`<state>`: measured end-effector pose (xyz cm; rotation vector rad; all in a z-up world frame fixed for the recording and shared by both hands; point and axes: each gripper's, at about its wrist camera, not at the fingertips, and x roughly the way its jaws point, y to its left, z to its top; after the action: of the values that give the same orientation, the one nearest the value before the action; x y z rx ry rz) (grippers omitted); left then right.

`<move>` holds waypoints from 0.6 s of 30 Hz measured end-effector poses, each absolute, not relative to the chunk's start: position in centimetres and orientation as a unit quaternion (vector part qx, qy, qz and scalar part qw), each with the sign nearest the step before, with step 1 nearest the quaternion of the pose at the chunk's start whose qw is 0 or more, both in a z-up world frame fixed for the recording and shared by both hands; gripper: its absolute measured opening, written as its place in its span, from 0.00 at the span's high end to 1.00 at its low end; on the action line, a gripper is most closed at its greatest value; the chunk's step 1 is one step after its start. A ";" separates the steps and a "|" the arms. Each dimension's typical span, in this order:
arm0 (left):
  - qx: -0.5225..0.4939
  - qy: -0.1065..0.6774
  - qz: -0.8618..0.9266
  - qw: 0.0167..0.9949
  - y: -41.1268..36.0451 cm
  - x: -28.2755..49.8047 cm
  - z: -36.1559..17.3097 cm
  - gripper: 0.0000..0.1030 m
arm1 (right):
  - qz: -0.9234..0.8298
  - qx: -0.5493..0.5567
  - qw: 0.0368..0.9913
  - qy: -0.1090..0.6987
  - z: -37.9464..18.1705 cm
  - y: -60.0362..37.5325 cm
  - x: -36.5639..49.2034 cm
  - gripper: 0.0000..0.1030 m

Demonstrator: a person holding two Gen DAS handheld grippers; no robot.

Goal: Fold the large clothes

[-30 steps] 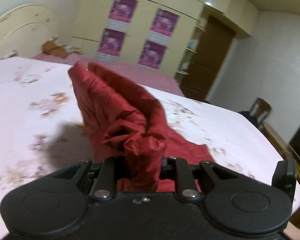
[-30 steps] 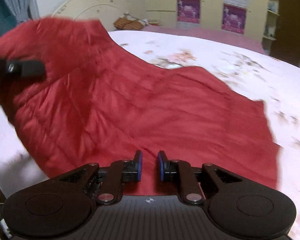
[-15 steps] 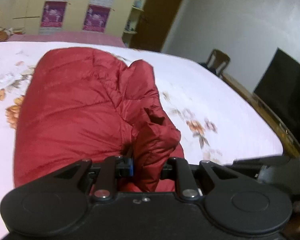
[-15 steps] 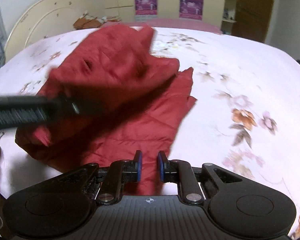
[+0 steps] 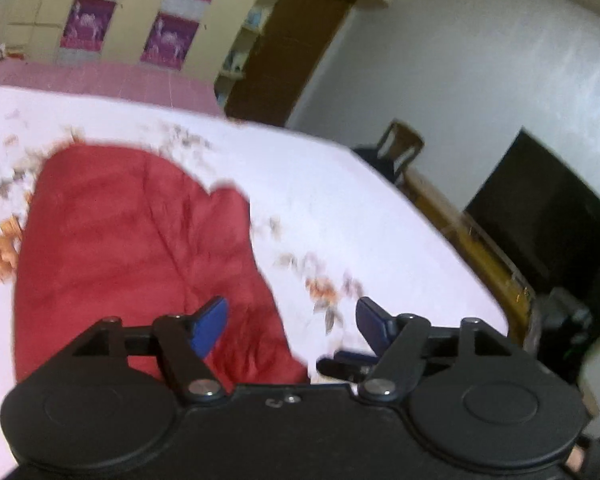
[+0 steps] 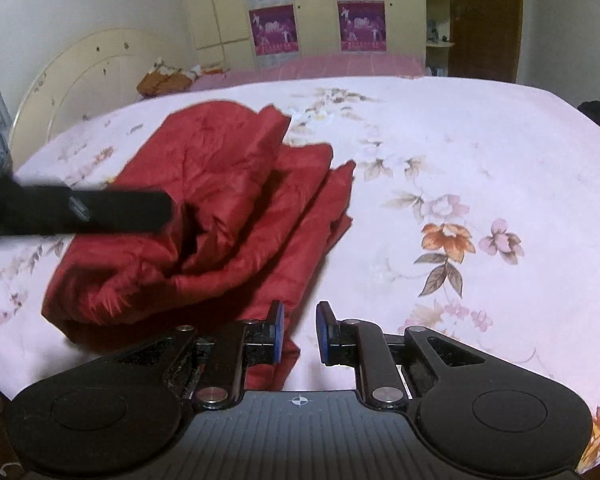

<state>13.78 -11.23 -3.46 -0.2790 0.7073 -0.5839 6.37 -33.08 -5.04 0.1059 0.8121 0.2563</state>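
Left tongs tilt down, jaws opening with nothing pinched between them. Right tongs tilt steeply down, nearly closed, empty.

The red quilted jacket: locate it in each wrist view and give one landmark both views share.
Left wrist view: the red quilted jacket lies left of centre on the floral bedsheet, reaching down behind the claw.
Right wrist view: it lies folded, left of centre.
Shared landmark: purple posters on the cream wardrobe.
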 end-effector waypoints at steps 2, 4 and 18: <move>-0.138 0.324 -0.258 0.900 -10.0 14.0 -2.5 0.25 | 0.123 0.056 0.911 0.389 -4.6 -33.6 6.6 0.83; -0.135 0.317 -0.221 0.912 -8.4 14.7 -2.4 0.25 | 0.122 0.065 0.914 0.382 -4.0 -34.1 6.8 0.47; -0.073 0.353 -0.153 0.920 -2.8 17.6 -9.4 0.58 | 0.187 0.078 0.905 0.375 -2.5 -28.3 8.9 0.32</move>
<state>17.56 -2.77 -9.39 -0.1510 0.7252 -0.3140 8.85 -28.33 -2.48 0.1617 0.7748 0.3864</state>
